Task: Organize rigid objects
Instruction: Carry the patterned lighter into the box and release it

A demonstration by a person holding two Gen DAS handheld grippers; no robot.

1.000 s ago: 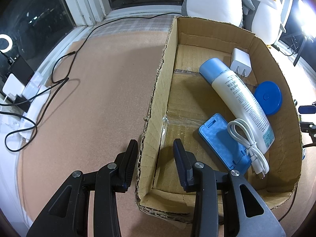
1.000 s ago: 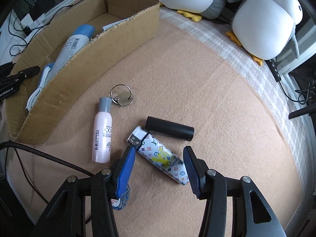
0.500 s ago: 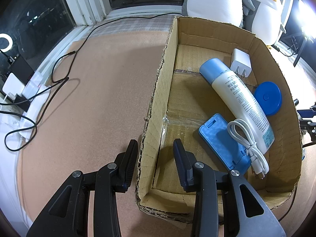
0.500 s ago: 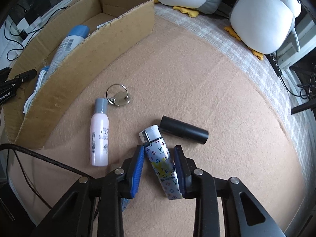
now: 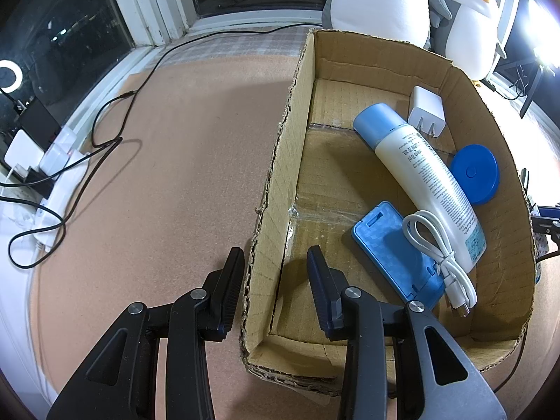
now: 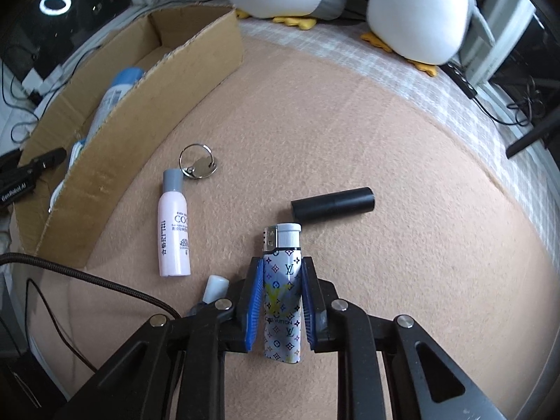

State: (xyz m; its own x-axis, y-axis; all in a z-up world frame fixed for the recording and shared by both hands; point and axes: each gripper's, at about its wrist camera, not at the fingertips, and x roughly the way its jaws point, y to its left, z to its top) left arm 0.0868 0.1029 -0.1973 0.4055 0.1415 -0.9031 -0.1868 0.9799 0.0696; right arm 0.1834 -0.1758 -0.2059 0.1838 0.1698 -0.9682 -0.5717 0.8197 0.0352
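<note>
A patterned lighter [image 6: 281, 329] lies on the tan felt, lengthwise between the fingers of my right gripper [image 6: 282, 262]. The jaws are closing and the blue pads touch its sides. Nearby lie a black tube [image 6: 332, 204], a pink bottle [image 6: 174, 231], a key ring [image 6: 197, 164] and a small white-tipped item [image 6: 214, 288]. My left gripper [image 5: 274, 259] straddles the near wall of the cardboard box [image 5: 280, 161], jaws apart, one finger outside and one inside. In the box are a spray bottle [image 5: 420, 171], a blue lid [image 5: 474, 173], a white charger [image 5: 425, 110], a blue case [image 5: 392, 248] and a white cable [image 5: 437, 245].
Two plush penguins [image 6: 416, 10] sit at the far edge of the mat. A black braided cable [image 6: 87, 280] runs along the near left. Thin black wires [image 5: 87, 147] and a white power strip [image 5: 59, 175] lie left of the box by the window.
The right gripper's jaws have narrowed from wide apart to touching the lighter, which now lies in line with the fingers. The left gripper and the box have not moved.
</note>
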